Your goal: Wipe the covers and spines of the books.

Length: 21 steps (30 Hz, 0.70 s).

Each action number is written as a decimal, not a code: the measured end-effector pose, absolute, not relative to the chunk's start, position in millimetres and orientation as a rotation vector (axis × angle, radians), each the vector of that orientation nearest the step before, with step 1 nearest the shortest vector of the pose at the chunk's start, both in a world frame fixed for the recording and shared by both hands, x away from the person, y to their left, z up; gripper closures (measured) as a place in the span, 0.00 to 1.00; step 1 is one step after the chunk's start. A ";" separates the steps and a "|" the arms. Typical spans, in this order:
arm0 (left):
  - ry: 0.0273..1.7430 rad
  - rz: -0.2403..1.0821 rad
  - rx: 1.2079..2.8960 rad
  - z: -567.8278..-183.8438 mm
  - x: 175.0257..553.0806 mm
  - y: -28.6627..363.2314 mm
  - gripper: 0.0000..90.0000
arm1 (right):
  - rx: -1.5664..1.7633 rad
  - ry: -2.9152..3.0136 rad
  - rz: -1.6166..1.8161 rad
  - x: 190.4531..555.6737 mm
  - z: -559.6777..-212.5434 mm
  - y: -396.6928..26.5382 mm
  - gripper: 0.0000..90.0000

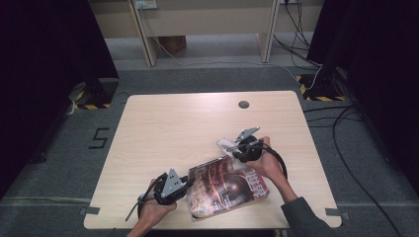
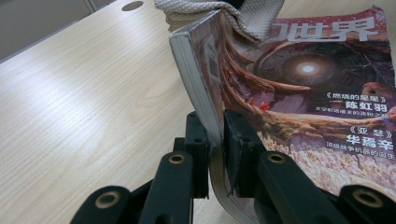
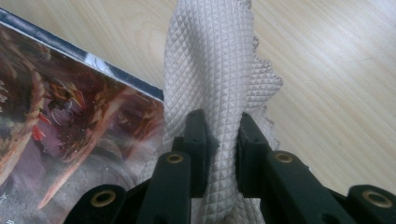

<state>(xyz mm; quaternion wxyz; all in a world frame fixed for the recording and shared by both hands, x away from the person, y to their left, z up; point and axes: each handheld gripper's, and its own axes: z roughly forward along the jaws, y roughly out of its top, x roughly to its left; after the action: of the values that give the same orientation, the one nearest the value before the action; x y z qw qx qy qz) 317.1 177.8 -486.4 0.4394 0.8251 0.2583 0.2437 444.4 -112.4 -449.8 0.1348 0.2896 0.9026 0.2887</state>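
Observation:
A magazine [image 1: 228, 187] with a dark red cover lies near the table's front edge. My left gripper [image 1: 185, 185] is shut on its left edge; in the left gripper view the jaws pinch the magazine [image 2: 289, 93] at its spine side and lift that edge, my left gripper [image 2: 217, 140] clamping the pages. A pale grey quilted cloth [image 1: 228, 144] lies at the magazine's far corner. My right gripper [image 1: 236, 148] is shut on it. The right gripper view has the cloth [image 3: 215, 70] bunched upright between the jaws of my right gripper [image 3: 222, 135], beside the magazine [image 3: 74, 126].
The wooden table [image 1: 197, 118] has a round cable hole [image 1: 243, 104] near its far edge. Beyond the table are grey carpet, desk legs and loose cables [image 1: 346, 118] on the right. A number 5 [image 1: 99, 138] is marked on the floor at left.

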 end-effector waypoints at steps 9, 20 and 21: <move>0.641 0.608 2.050 -486.7 317.3 177.5 0.89 | 0.935 2.585 0.769 456.9 -459.2 -127.4 0.87; 0.641 0.605 2.049 -486.5 317.2 177.9 0.89 | 0.993 2.557 0.740 463.2 -465.3 -138.4 0.87; 0.639 0.608 2.049 -486.3 317.0 177.7 0.89 | 0.983 2.561 0.746 462.8 -464.5 -137.6 0.87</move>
<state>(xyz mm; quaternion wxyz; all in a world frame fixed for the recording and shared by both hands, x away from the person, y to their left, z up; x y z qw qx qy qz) 317.0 177.7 -486.3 0.4397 0.8250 0.2571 0.2448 462.8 -137.6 -464.5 0.1490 0.3420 0.8908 0.2594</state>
